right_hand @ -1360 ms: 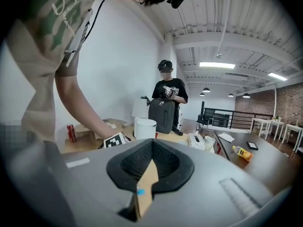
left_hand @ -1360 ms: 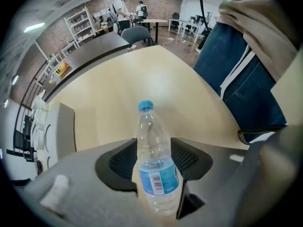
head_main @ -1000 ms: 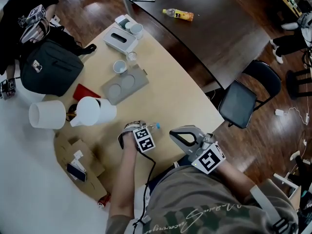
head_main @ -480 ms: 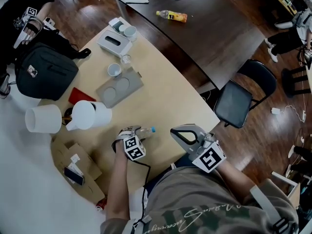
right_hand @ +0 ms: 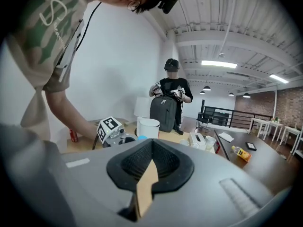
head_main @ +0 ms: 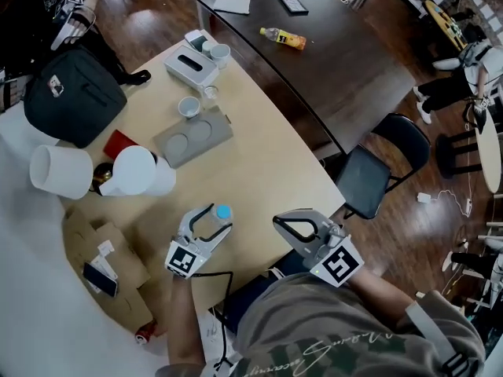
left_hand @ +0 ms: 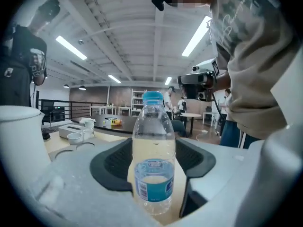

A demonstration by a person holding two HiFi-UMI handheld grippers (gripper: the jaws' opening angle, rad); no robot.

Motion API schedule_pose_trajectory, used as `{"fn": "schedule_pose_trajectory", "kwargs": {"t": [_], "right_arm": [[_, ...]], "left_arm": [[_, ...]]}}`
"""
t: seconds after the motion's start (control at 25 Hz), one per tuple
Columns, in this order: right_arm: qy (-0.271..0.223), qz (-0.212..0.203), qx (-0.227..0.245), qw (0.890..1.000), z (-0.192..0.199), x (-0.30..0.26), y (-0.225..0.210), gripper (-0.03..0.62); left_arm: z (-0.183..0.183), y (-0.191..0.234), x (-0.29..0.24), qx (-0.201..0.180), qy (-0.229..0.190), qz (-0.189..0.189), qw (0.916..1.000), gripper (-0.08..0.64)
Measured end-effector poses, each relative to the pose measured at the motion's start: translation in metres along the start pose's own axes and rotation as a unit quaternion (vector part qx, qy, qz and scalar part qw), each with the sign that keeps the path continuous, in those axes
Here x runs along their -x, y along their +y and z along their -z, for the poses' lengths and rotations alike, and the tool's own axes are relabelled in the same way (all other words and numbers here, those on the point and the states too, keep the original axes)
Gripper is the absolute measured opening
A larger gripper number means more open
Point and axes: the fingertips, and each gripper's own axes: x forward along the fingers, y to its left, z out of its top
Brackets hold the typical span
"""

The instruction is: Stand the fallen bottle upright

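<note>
Tan table carries a black bag, a gray tray, 1 cup, perhaps a tissue box.

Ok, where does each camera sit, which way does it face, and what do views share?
Head view: on the person's head, facing steeply down at the beige table; torso, left gripper, right gripper show.
Left gripper view: on that gripper, level across the table; clear plastic blue-capped bottle between its fingers, which have just been opening; torso at right.
Right gripper view: on that gripper, past closed fingers toward the black backpack; left arm shows.
Shared: all three see the yellow bottle on the dark table.
</note>
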Motion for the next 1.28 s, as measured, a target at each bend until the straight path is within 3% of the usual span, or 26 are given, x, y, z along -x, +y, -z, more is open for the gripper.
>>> {"fn": "schedule_pose_trajectory", "kwargs": {"t": [0.2, 0.44, 0.68, 0.88, 1.08, 1.28], "right_arm": [[0.015, -0.025, -0.016, 0.999, -0.003, -0.009, 0.038, 0.005], [-0.008, -0.019, -0.037, 0.999, -0.031, -0.021, 0.043, 0.005], [0.008, -0.024, -0.005, 1.000, -0.034, -0.020, 0.048, 0.005], [0.002, -0.023, -0.011, 1.000, -0.033, -0.015, 0.055, 0.005], [-0.002, -0.024, -0.013, 1.000, -0.035, -0.010, 0.063, 0.005], [-0.034, -0.001, -0.031, 0.999, -0.046, -0.005, 0.063, 0.005]], "left_arm": [[0.038, -0.002, -0.004, 0.007, -0.034, -0.015, 0.9993, 0.293], [0.047, -0.004, 0.008, 0.034, -0.078, -0.008, 0.9963, 0.295], [0.053, -0.007, 0.019, 0.011, -0.058, 0.006, 0.9982, 0.301], [0.035, -0.008, 0.027, 0.008, -0.075, 0.001, 0.9971, 0.302], [0.028, -0.018, 0.037, -0.008, -0.065, 0.005, 0.9978, 0.304], [0.006, -0.025, 0.068, -0.045, -0.076, -0.018, 0.9959, 0.302]]}}
